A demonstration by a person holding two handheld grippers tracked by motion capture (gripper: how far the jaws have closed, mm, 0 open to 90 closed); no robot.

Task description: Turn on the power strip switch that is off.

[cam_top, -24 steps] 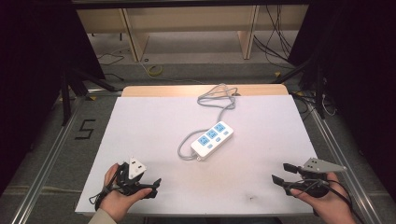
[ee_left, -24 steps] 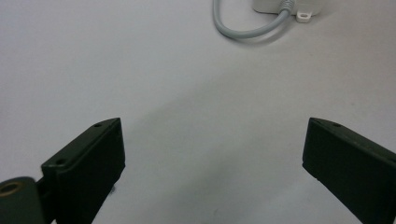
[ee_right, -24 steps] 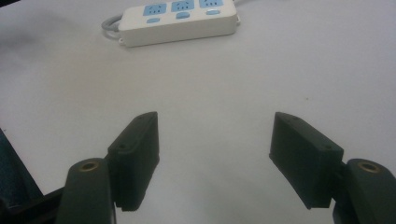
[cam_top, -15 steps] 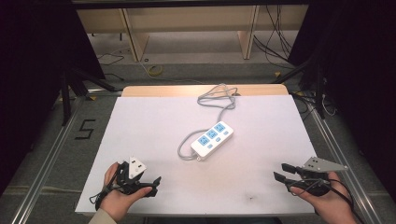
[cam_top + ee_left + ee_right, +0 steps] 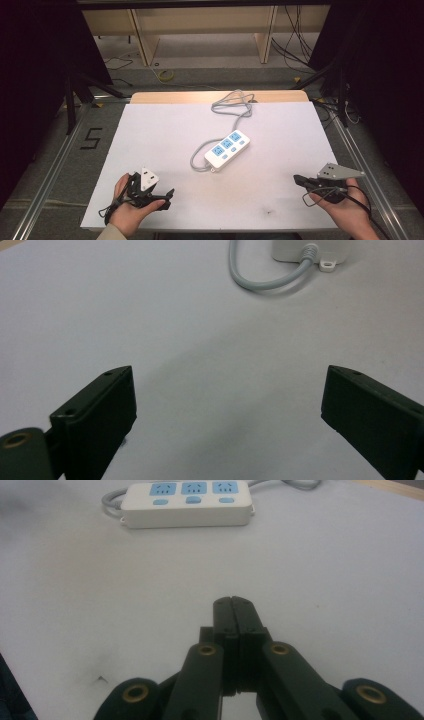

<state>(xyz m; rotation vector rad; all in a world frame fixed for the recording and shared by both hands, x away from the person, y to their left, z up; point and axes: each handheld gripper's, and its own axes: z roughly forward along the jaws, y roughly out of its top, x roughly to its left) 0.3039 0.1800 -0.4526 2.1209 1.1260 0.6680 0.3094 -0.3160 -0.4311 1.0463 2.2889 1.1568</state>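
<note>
A white power strip (image 5: 227, 148) with three blue sockets lies near the middle of the white table (image 5: 150, 130); its grey cable (image 5: 235, 105) runs off the far edge. The power strip (image 5: 187, 502) lies ahead of the right gripper, and its cable end (image 5: 300, 255) shows far ahead of the left one. My left gripper (image 5: 167, 197) rests at the near left in a hand, jaws wide apart with nothing between them (image 5: 227, 410). My right gripper (image 5: 298, 180) rests at the near right, jaws pressed together and empty (image 5: 233, 605).
A small dark mark (image 5: 270, 212) sits on the table near the front edge. Wooden shelf legs (image 5: 145, 45) and loose cables (image 5: 295, 35) stand on the floor beyond the table. A metal frame rail (image 5: 45, 180) runs along the left side.
</note>
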